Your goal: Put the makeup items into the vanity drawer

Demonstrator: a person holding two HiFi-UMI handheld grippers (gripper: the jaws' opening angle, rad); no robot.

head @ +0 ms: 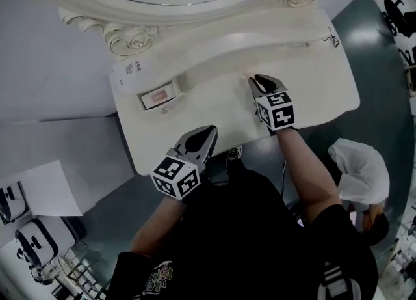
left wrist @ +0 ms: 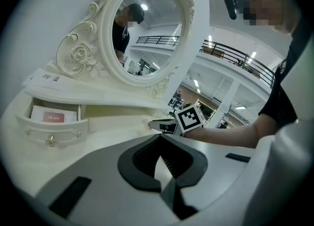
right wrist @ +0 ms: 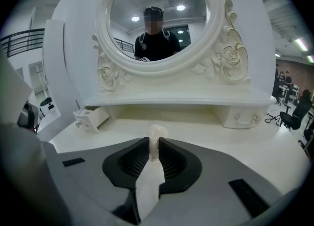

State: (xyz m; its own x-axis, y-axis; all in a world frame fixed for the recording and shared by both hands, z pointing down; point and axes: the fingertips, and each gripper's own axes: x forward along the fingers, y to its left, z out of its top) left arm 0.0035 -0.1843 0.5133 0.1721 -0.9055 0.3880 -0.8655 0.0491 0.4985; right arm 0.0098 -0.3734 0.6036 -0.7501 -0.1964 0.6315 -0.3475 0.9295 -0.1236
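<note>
A small pale pink rounded makeup item (right wrist: 156, 133) sits pinched between the jaws of my right gripper (right wrist: 155, 144), low over the middle of the white vanity top (head: 214, 64). In the head view the right gripper (head: 256, 82) is right of centre. The small left drawer (head: 174, 90) stands pulled out, with a pink-labelled box (head: 158, 97) in it; the same drawer (left wrist: 51, 132) and box (left wrist: 53, 116) show in the left gripper view. My left gripper (head: 209, 133) hovers at the vanity's front edge, its jaws together on nothing.
An oval mirror (right wrist: 157, 19) with carved roses rises behind the top. A second small drawer (right wrist: 240, 117) at the right is closed. A printed sheet (head: 130, 71) lies by the open drawer. On the floor lie a white bag (head: 361, 172) and a paper (head: 45, 191).
</note>
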